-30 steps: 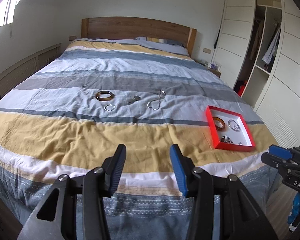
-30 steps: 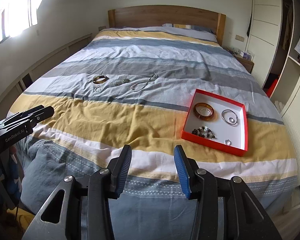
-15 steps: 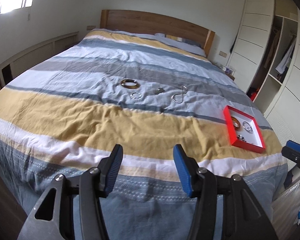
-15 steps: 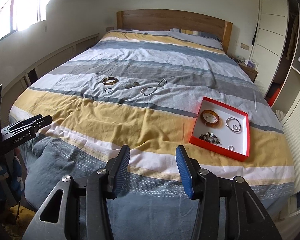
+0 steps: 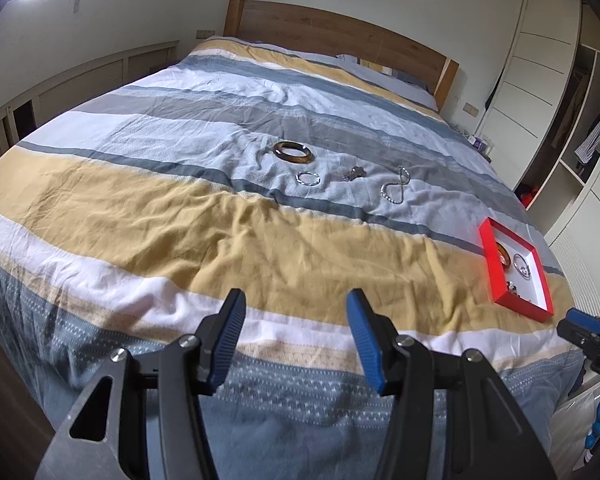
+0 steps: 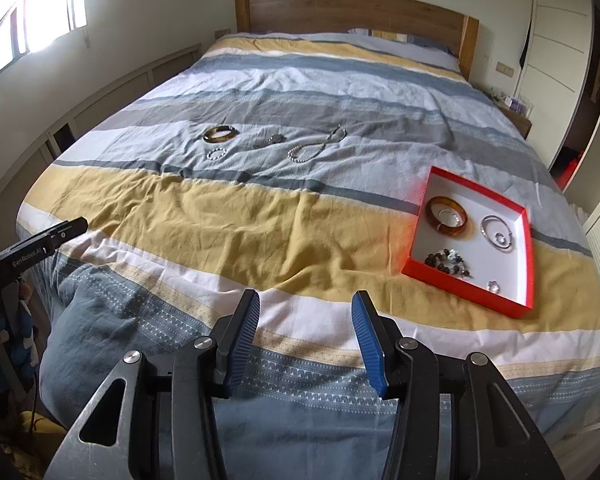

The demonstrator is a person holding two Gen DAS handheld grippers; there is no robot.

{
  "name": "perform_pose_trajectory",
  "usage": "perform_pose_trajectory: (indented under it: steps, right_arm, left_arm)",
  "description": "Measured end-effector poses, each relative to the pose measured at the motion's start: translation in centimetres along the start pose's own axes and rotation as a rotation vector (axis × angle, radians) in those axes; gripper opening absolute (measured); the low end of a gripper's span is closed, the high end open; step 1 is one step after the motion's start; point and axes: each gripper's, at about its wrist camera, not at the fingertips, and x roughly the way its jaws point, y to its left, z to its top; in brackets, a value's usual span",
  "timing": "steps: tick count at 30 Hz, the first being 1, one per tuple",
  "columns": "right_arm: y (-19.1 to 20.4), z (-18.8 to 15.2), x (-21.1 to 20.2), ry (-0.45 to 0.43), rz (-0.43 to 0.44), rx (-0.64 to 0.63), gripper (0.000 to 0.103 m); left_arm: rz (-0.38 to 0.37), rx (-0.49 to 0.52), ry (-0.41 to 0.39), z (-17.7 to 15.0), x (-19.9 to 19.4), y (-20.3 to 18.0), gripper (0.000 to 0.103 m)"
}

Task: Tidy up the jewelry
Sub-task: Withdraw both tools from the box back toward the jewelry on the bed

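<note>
On the striped bedspread lie a brown bangle [image 5: 293,152] [image 6: 219,134], a small silver ring bracelet [image 5: 308,179] [image 6: 215,154], a small metal charm [image 5: 354,173] [image 6: 269,140] and a looped bead chain [image 5: 396,186] [image 6: 317,145]. A red tray [image 5: 491,266] [image 6: 417,216] at the bed's right holds another brown bangle [image 6: 447,215], a silver hoop [image 6: 498,233], dark beads [image 6: 448,260] and a small ring [image 6: 493,286]. My left gripper [image 5: 296,322] is open and empty over the foot of the bed, far from the jewelry. Also open and empty, my right gripper [image 6: 305,328] hangs near the tray's front-left.
A wooden headboard [image 6: 356,12] and pillows stand at the far end. White wardrobe doors [image 5: 540,60] and an open closet line the right wall. Low cabinets [image 6: 112,96] run along the left wall under a window. Each gripper shows at the edge of the other's view.
The left view has swung so the bed sits further right and the tray nearer the edge; its jaws stand a little wider. The right view has crept closer to the tray.
</note>
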Motion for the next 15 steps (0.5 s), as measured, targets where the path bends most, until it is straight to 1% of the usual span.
perform_pose_trajectory:
  steps: [6,8,15]
  right_arm:
    - [-0.3,1.7,4.3,0.055,0.016,-0.011,0.048]
    - [-0.5,2.5,5.7,0.068,0.024,-0.013,0.048]
    - [-1.0,6.4,11.9,0.097,0.059,-0.027,0.048]
  left_arm:
    - [-0.020,-0.008,0.013,3.0,3.7,0.3,0.050]
    - [-0.015,-0.002,0.013,4.1,5.2,0.2,0.050]
    - [-0.043,0.024,0.031,8.2,11.4,-0.1,0.050]
